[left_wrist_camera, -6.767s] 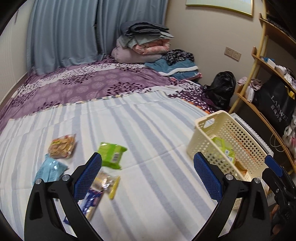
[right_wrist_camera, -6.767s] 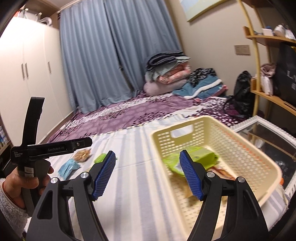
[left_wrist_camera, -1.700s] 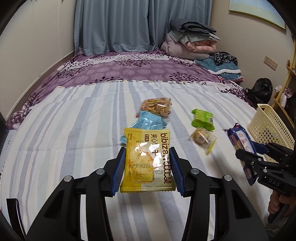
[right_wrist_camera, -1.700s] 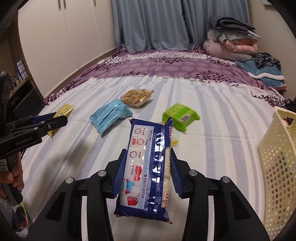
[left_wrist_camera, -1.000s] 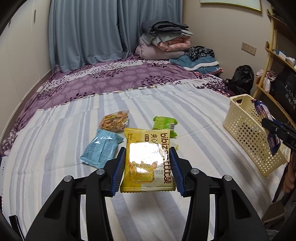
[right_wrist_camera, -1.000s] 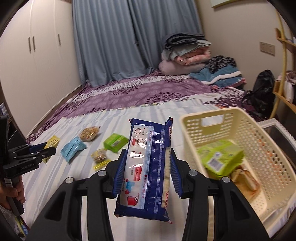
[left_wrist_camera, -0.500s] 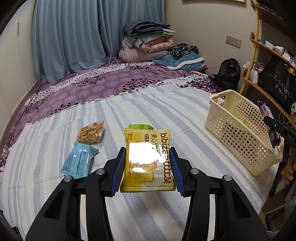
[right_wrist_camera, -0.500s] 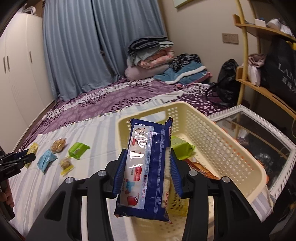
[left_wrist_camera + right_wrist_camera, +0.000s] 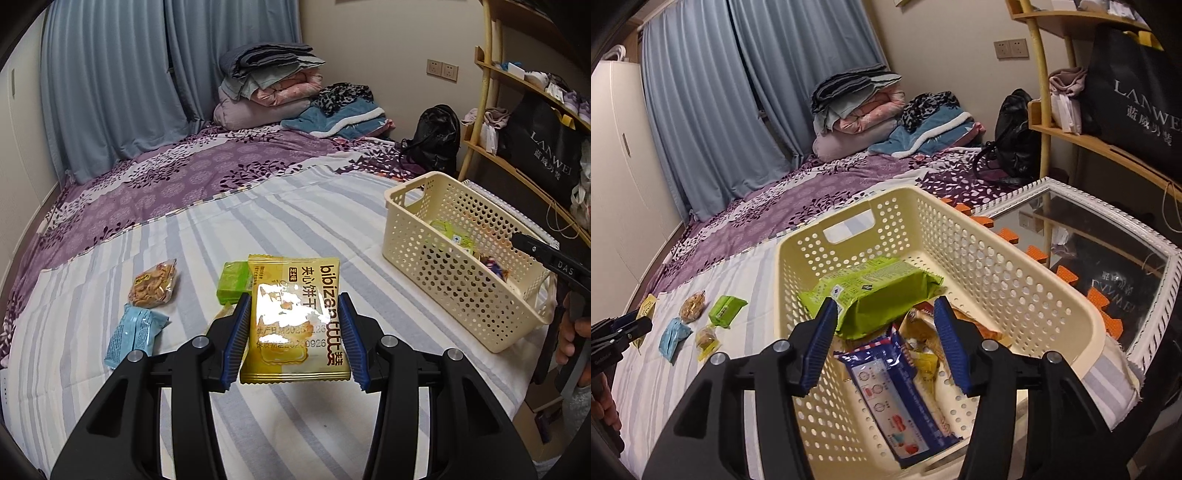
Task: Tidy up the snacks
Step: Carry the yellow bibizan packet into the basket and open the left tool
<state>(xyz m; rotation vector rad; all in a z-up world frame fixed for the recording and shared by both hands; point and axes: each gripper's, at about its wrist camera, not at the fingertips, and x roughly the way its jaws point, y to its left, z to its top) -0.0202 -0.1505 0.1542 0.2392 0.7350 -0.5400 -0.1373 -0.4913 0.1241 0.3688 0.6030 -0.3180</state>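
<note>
Blue snack pack (image 9: 901, 391) lies inside cream basket (image 9: 1030, 291) on the bed (image 9: 258, 221), below right tongs (image 9: 886, 343), whose jaws have just been opening, nothing between them. Left tongs (image 9: 291, 336) clamp yellow biscuit packet (image 9: 295, 317) above the bed.

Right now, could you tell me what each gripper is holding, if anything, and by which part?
The left gripper holds a yellow biscuit packet, pinched by its two side edges. The right gripper holds nothing; its jaws have just opened, and the blue packet lies in the basket.
</note>
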